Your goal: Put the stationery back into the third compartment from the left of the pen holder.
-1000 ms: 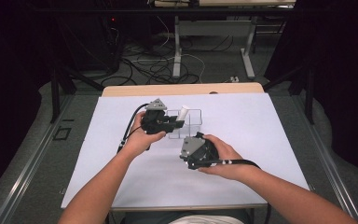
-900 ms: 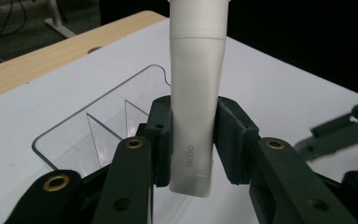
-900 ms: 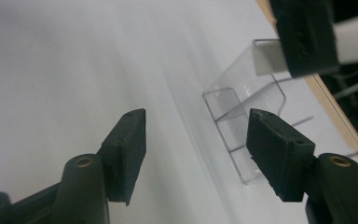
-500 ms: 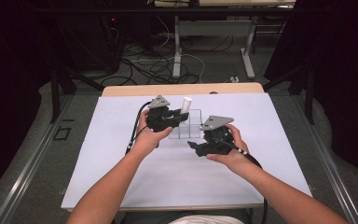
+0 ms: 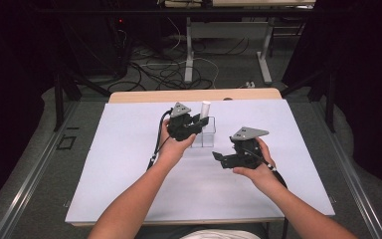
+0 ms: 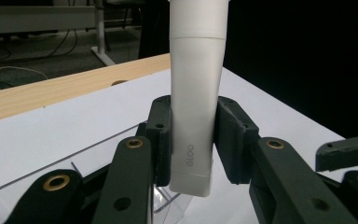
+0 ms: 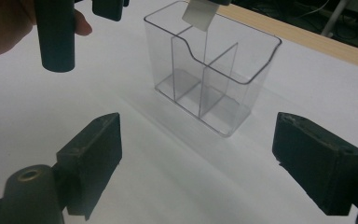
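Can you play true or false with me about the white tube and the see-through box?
1. The left gripper holds the white tube upright. True.
2. The right gripper is squeezing the clear box. False: its jaws stand open with nothing between them, and the box sits farther off on the table.
3. The clear box has dividers inside. True.
4. The tube already rests on the box's floor. False: its lower end hangs at the rim, above the box.
5. The white sheet covers most of the table. True.

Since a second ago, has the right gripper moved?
Yes. In the high view the right gripper has moved rightward, away from the clear organizer, with its jaws just opening and nothing between them.
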Demonstrator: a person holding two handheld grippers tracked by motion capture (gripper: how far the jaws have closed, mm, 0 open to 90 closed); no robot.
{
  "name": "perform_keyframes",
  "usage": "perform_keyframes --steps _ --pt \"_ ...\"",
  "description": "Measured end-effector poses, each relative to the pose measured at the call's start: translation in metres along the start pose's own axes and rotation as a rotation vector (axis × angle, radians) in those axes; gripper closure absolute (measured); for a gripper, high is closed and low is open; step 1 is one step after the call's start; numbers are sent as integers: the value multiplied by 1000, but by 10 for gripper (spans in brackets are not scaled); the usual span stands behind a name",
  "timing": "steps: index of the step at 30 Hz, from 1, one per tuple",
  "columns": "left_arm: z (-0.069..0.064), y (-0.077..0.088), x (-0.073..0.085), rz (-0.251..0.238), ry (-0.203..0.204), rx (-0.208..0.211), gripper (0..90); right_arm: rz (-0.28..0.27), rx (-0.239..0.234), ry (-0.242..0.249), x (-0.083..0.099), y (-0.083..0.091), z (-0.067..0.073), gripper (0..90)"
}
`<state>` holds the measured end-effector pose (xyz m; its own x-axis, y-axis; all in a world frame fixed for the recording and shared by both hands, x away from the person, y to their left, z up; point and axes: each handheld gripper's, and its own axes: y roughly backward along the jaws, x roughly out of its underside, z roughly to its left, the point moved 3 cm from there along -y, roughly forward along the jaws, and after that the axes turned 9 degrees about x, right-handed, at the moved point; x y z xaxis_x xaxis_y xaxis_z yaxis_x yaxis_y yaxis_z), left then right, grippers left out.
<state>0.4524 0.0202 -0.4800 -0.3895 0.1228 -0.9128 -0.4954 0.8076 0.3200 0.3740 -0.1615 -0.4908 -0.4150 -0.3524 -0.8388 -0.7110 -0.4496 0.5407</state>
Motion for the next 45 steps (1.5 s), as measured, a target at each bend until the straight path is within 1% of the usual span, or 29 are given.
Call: perform_keyframes --steps 1,2,3,4,5,6,7,8,9,10,11,13,14,15,16,17,19,22,23,24,25,26,28,30,31,32,36,41,45 --pt "0 0 0 0 0 0 686 -21 9 -2 2 -1 -2 153" --pt "0 -4 2 -5 5 -16 686 -7 12 -15 4 1 -4 151" --pt "0 -5 3 -3 -10 -28 686 -18 17 -24 6 1 -6 150" --pt "0 -5 3 -3 -10 -28 686 -18 17 -24 6 1 -6 150" --pt "0 -7 4 -6 -13 -41 686 -15 23 -28 8 2 -9 150" --pt "0 -8 5 -16 -4 -46 686 -8 24 -39 10 3 -10 150" --pt "0 -9 6 -18 2 -48 686 -17 30 -48 11 3 -13 150" --pt "1 -10 6 -18 -2 -53 686 -16 34 -70 15 5 -16 150" --pt "0 -11 7 -21 0 -55 686 -16 35 -66 17 6 -18 150" --pt "-1 -12 8 -22 12 -55 686 -16 35 -66 17 6 -18 150" --pt "0 -13 9 -20 4 -53 686 -14 39 -72 20 7 -21 150" --pt "-2 -17 11 -21 19 -47 686 -15 41 -85 22 7 -22 150" --pt "-1 -18 12 -20 11 -44 687 -21 42 -100 26 6 -24 150" --pt "-2 -20 13 -22 18 -44 688 -16 45 -105 27 6 -25 150" --pt "-2 -21 13 -23 8 -47 688 -16 45 -105 27 6 -25 150" --pt "-2 -22 14 -29 9 -46 688 -8 46 -127 30 7 -27 150" --pt "-2 -25 16 -30 20 -42 688 -9 44 -142 33 7 -28 150" --pt "-2 -30 20 -18 28 -47 688 -7 43 -146 34 7 -29 150" --pt "-1 -31 21 -14 18 -48 688 -7 44 -162 35 7 -30 150" --pt "-1 -32 22 -11 28 -49 688 -7 44 -162 35 7 -30 150" --pt "0 -33 23 -10 20 -51 689 -11 44 -168 36 7 -32 150" --pt "0 -34 24 -5 27 -53 689 -9 44 -180 36 7 -32 150" --pt "1 -35 25 -4 24 -57 689 -10 42 -182 36 7 -33 150" --pt "1 -36 26 2 35 -62 689 -6 40 -184 37 6 -33 151" --pt "2 -37 26 -2 31 -64 689 -14 42 -176 37 5 -33 151" --pt "3 -38 27 4 22 -65 688 -4 39 -184 37 5 -32 150" --pt "4 -39 28 2 32 -71 689 0 35 -183 37 4 -31 151" --pt "3 -40 28 -5 26 -72 689 -7 37 -173 39 3 -32 151" --pt "3 -41 28 -6 21 -74 688 -6 40 -179 39 3 -33 151"
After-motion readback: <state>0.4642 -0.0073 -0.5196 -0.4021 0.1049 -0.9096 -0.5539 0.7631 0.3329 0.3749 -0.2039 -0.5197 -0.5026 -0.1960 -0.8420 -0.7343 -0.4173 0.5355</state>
